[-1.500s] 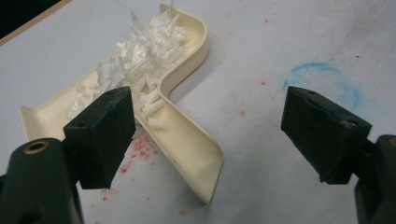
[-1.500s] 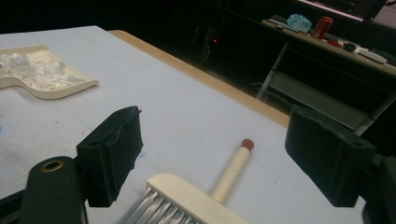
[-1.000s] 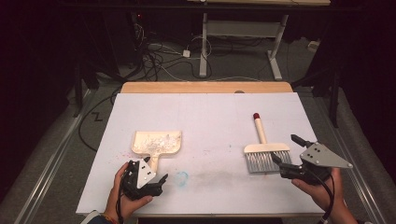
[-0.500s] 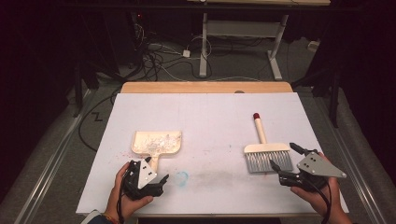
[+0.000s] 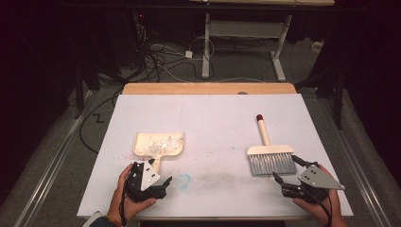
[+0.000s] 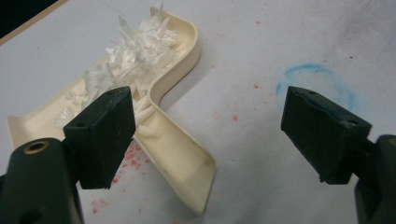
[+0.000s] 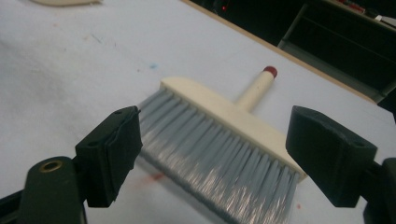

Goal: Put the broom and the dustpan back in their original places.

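Observation:
A cream dustpan (image 5: 160,144) holding white shreds lies on the left of the white table (image 5: 213,113). Its handle (image 6: 182,158) points toward my left gripper (image 5: 161,173). That gripper is open just in front of the handle, whose end lies between the jaws in the left gripper view (image 6: 224,135), close to the left one. A hand brush (image 5: 267,156) with grey bristles (image 7: 219,154) and a red-tipped handle (image 7: 256,88) lies at the right. My right gripper (image 5: 285,167) is open just short of the bristles, holding nothing.
A faint blue ring (image 5: 184,179) and a grey smudge (image 5: 222,178) mark the sheet between the grippers. Red specks (image 6: 130,158) dot it near the dustpan. A wooden strip (image 5: 208,89) borders the far edge. Cables (image 5: 161,56) and a desk frame (image 5: 246,33) lie beyond.
My right gripper has drawn back from the brush toward the table's front edge. The left gripper, dustpan and brush have stayed put.

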`<state>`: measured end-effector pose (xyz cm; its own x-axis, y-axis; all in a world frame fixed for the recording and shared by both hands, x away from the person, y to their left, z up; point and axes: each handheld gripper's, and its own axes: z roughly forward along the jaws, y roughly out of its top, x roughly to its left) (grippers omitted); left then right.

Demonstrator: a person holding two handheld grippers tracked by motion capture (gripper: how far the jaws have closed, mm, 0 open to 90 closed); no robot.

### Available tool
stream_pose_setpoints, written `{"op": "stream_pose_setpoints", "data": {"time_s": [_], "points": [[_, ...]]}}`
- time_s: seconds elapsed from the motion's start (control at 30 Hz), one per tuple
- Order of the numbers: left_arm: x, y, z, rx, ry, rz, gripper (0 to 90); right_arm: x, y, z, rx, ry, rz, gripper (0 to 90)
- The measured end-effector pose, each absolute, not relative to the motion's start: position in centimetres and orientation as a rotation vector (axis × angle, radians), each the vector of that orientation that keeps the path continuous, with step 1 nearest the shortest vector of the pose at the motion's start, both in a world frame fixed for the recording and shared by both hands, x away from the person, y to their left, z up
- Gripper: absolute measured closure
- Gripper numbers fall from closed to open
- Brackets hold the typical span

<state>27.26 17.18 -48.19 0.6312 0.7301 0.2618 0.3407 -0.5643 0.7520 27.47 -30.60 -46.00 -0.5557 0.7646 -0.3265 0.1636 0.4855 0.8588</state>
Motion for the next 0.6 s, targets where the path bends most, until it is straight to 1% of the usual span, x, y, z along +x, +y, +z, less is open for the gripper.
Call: {"op": "stream_pose_setpoints", "data": {"time_s": [0.1, 0.6], "points": [[27.2, 17.2, -48.2, 2.180, 0.829, 0.746, 17.0, 27.3, -30.7, -46.3, 0.769, 2.021, 1.056, 18.8], [27.1, 17.0, -48.1, 2.188, 0.797, 0.751, 16.9, 26.1, -30.2, -45.6, 0.746, 2.001, 1.057, 19.0]]}}
